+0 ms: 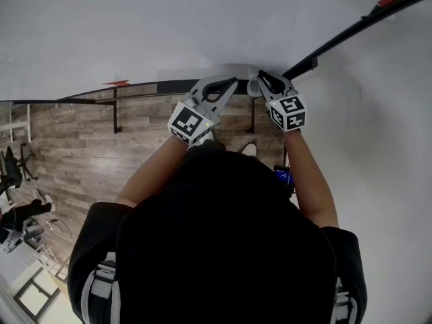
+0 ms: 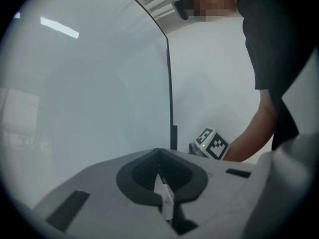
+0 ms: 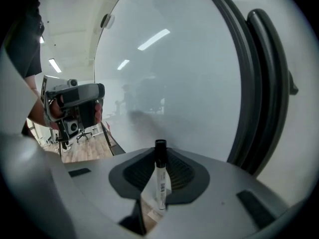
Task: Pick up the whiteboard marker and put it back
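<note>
A whiteboard marker [image 3: 160, 178] with a white barrel and black cap stands upright between the pads of my right gripper [image 3: 160, 156], which is shut on it, cap end pointing out toward the whiteboard [image 3: 184, 83]. In the head view the right gripper [image 1: 264, 81] and the left gripper [image 1: 228, 86] are side by side at the whiteboard's lower black frame [image 1: 135, 90]; the marker is too small to make out there. My left gripper [image 2: 159, 159] has its jaws together with no object held, and faces the whiteboard [image 2: 89, 93].
The whiteboard [image 1: 202, 25] fills the space ahead, with a black frame edge [image 1: 351, 36] running up to the right. A small red item [image 1: 116, 83] lies on the lower frame at left. Wooden floor [image 1: 81, 154] and office chairs [image 1: 13, 174] lie below left.
</note>
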The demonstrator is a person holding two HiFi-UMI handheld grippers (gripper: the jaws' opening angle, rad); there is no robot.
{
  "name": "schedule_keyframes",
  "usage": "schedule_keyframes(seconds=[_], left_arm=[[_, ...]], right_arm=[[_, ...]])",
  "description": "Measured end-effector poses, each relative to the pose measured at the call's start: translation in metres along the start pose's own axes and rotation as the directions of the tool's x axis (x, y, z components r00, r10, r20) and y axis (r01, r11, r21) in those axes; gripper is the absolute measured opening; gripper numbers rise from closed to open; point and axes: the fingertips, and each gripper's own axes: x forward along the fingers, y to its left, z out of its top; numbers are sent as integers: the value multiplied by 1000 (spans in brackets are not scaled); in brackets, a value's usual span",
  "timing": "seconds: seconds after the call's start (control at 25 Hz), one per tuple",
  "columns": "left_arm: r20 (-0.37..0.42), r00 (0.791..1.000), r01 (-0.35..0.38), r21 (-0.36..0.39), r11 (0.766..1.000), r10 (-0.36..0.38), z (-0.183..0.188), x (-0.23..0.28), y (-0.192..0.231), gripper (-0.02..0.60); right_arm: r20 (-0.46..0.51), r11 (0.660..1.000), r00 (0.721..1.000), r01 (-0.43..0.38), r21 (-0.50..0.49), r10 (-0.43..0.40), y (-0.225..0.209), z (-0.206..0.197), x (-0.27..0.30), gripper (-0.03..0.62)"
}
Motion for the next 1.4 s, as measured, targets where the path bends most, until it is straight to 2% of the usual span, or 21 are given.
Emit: schedule_keyframes(seconds=[0.48,0.88,1.16,1.4], left_arm=[[-7,1000,-3,-14,1000,3,-6,-4,5,3],[-7,1000,-15,-36,999,15,-7,-11,6,3],[-18,1000,-16,-34,999,16,-9,-18,4,4],[-21,1000,-11,-38,999,10,-3,-23,-1,3]], right_arm=[[-93,999,995,-22,36,25,0,-36,20,66],[-106,999,994,-27,29,30,-2,-40,31,72],[-68,997,997,-41,66,46,1,-37,18,103],[19,994,1000,-19,103,18,0,-17,-13,103]])
